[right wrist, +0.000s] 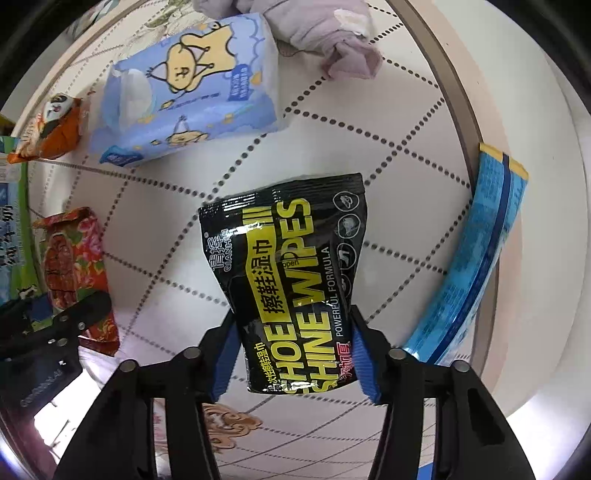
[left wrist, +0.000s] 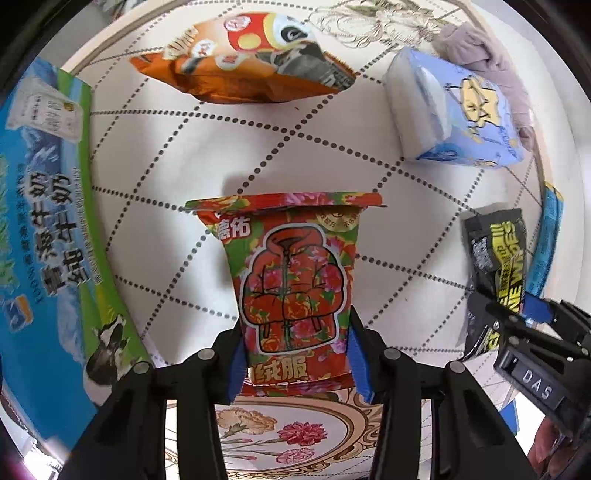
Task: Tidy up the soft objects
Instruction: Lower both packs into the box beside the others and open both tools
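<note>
My left gripper [left wrist: 295,354] is shut on a red floral wipes pack [left wrist: 291,273] and holds it above the white dotted tabletop [left wrist: 177,184]. My right gripper [right wrist: 291,354] is shut on a black "Shoe Shine Wipes" pack [right wrist: 295,273], held above the table. Each gripper shows in the other's view: the right gripper [left wrist: 513,317] with the black pack [left wrist: 495,258] at the right edge, the left gripper [right wrist: 70,317] with the floral pack [right wrist: 74,258] at the left edge.
An orange snack bag [left wrist: 243,62] lies at the back. A light blue tissue pack [left wrist: 454,107] sits back right, with a mauve cloth [right wrist: 325,33] behind it. A green-and-blue milk carton box [left wrist: 40,229] stands at the left. A blue flat pack [right wrist: 476,258] lies at the table's right rim.
</note>
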Tool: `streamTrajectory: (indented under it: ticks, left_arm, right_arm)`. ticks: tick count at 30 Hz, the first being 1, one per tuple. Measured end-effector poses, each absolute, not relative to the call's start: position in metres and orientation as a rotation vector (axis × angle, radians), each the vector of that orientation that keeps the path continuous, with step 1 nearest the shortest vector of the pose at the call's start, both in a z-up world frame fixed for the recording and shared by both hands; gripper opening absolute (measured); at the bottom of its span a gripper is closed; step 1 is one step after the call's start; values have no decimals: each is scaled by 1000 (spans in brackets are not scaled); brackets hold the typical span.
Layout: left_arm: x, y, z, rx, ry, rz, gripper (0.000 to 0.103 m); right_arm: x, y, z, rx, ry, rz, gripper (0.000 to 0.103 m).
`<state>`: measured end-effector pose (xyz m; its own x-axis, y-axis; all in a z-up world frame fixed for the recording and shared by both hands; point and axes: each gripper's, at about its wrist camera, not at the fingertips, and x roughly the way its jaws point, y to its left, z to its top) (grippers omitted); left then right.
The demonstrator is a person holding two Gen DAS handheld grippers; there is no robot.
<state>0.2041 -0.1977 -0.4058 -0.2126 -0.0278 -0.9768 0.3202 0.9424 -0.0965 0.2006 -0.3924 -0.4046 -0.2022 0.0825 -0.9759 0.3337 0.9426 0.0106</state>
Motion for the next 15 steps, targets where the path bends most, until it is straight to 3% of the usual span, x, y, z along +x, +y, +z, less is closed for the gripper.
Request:
streamTrajectory:
  ticks: [7, 15]
  left_arm:
    - [193, -180, -357, 168, 1661, -350, 42]
    - [191, -124, -252, 36, 1479, -406, 42]
  right_arm:
    - [150, -355, -371, 362, 1699, -184, 53]
    - [138, -313, -287, 421, 1551, -108, 52]
